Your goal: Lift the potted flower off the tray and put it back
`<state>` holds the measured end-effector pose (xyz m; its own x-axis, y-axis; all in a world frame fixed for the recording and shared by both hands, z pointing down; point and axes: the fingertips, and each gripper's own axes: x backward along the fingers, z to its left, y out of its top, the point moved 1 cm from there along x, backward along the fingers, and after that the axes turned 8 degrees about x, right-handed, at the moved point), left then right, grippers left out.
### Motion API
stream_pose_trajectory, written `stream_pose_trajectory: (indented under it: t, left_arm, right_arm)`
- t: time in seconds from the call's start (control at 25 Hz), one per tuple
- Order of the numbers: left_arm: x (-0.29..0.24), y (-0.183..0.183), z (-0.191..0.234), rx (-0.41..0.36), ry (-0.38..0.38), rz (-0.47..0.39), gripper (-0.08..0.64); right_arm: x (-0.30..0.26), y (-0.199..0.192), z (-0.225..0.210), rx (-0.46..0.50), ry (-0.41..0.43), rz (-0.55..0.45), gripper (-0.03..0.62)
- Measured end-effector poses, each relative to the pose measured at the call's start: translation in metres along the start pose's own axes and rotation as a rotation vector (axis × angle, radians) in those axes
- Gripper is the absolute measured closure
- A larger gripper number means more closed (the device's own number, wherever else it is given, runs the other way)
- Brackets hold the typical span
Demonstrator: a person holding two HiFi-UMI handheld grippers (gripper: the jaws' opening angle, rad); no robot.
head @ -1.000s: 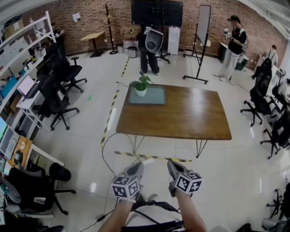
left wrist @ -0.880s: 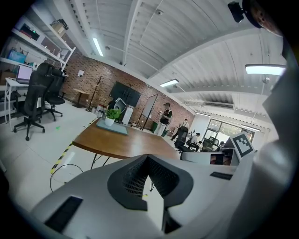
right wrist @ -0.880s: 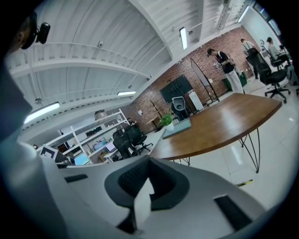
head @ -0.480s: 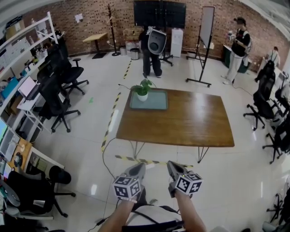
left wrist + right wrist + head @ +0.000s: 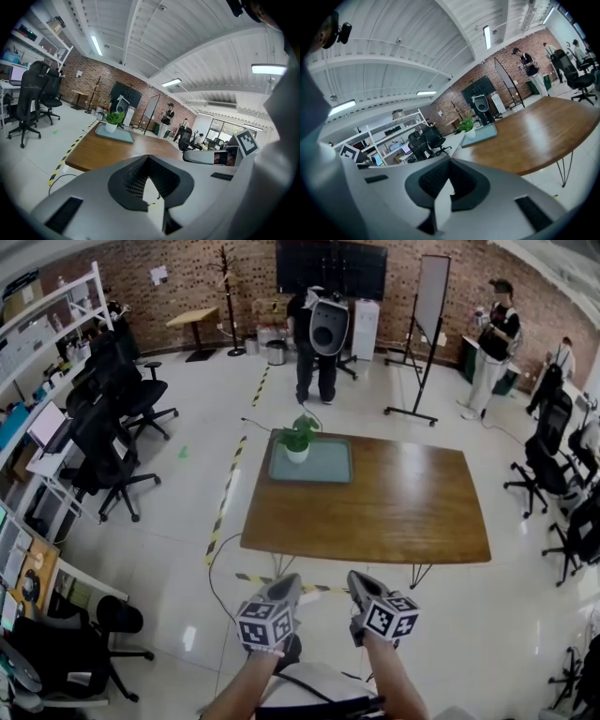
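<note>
The potted flower (image 5: 298,437), a green plant in a white pot, stands on the left end of a grey-green tray (image 5: 323,465). The tray lies at the far left corner of the wooden table (image 5: 384,512). Both grippers hang low over the floor, short of the table's near edge. My left gripper (image 5: 284,583) and right gripper (image 5: 357,579) are side by side, each shut and holding nothing. In the left gripper view the flower (image 5: 113,120) and tray (image 5: 117,135) are far ahead beyond the gripper (image 5: 149,158). The right gripper view shows the flower (image 5: 466,125) far beyond the gripper (image 5: 450,161).
Office chairs (image 5: 103,442) and shelves line the left side, and more chairs (image 5: 548,456) stand at the right. A person with a backpack (image 5: 319,334) stands behind the table, and another person (image 5: 492,329) stands far right. A whiteboard stand (image 5: 422,306) and yellow-black floor tape (image 5: 223,493) are also in view.
The table has drawn nearer in the head view. Both grippers have moved toward it together, still shut. The flower stays on the tray.
</note>
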<state>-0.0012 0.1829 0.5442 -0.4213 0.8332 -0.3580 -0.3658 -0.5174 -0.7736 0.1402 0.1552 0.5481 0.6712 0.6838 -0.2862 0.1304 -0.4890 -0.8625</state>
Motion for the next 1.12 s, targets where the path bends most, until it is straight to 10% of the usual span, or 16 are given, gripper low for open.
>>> stream_pose_trajectory:
  t: [1.12]
  left_arm:
    - [-0.151,0.134,0.126,-0.025,-0.056,0.080,0.563]
  right_arm:
    - [-0.244,0.084,-0.057,0.083,-0.183,0.019,0.568]
